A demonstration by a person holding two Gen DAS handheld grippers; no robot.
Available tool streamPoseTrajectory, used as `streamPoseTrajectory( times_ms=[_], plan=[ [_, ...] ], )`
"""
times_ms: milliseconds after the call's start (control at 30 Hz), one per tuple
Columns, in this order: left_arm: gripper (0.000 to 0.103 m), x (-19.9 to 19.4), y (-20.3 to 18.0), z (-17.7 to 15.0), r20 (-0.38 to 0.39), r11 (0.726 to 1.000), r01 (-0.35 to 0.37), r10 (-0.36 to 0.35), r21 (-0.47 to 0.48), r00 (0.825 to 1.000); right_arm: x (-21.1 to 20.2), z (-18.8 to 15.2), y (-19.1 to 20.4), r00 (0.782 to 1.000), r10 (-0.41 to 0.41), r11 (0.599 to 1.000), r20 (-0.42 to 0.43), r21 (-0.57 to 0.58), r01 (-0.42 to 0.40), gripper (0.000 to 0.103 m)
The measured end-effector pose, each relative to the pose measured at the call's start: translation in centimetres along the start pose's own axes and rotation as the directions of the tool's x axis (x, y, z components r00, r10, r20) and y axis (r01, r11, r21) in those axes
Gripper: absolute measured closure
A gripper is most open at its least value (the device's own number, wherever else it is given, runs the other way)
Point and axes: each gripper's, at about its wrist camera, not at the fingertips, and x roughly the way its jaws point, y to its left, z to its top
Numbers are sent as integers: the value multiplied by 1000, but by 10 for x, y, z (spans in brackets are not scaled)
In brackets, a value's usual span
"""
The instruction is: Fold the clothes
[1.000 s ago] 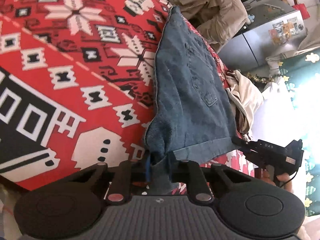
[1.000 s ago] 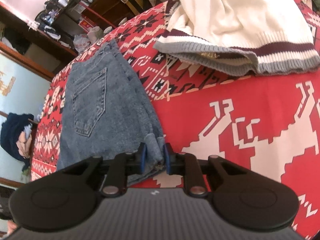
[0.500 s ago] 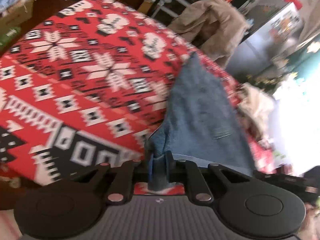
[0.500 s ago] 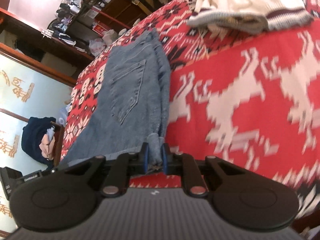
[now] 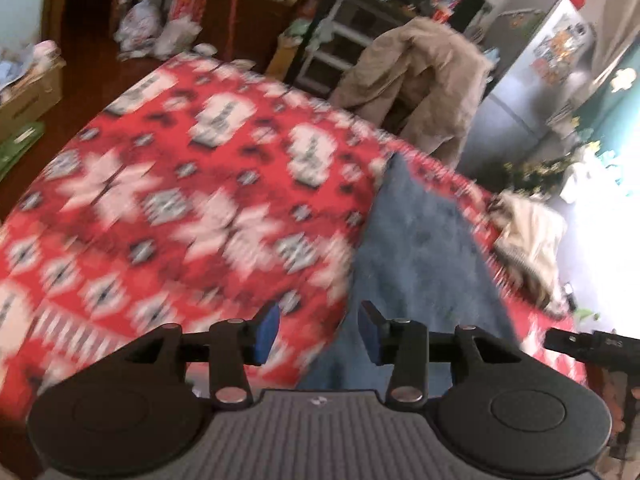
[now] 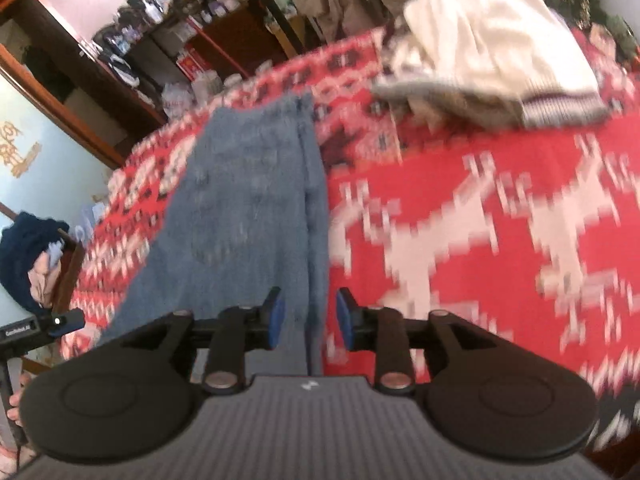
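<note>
Left wrist view: denim shorts [image 5: 420, 248] lie flat on the red patterned surface [image 5: 160, 184]. Left gripper [image 5: 318, 330] and right gripper [image 6: 307, 318] fingers are spreading apart, gripping nothing. Denim's heavyish, floppy but not slippery, so I'd pinch the thick hem corners.

Motion-blurred red patterned blanket [image 5: 168, 216] and jeans [image 6: 248, 200]

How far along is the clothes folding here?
The denim shorts lie lengthwise on the red patterned blanket, seemingly folded in half. Both the left tongs and right tongs are opening, pads clear of the denim, so nothing is gripped. The cream striped sweater is still a rumpled heap, and the shorts may need another fold.
</note>
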Motion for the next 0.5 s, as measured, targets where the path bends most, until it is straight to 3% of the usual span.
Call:
streamPoseTrajectory(
  times_ms=[100, 233, 333, 433, 500],
  plan=[
    [58, 31, -15, 34, 9, 999, 36, -36, 25, 999, 17, 42, 6, 999, 9, 1000, 49, -30, -7, 56],
    [65, 84, -30, 76, -19, 997, 72, -71, 26, 997, 57, 99, 15, 996, 24, 999, 86, -44, -21, 55],
    [74, 122, -40, 101, -37, 996, 80, -78, 47, 996, 94, 135, 15, 998, 24, 999, 63, -26, -22, 55],
    [75, 153, -52, 117, -48, 995, 64, -61, 76, 997, 130, 161, 5, 998, 64, 998, 15, 18, -64, 56],
    [75, 169, -56, 123, -58, 995, 72, -68, 70, 996, 150, 172, -3, 996, 86, 995, -8, 52, -86, 73]
  ],
)
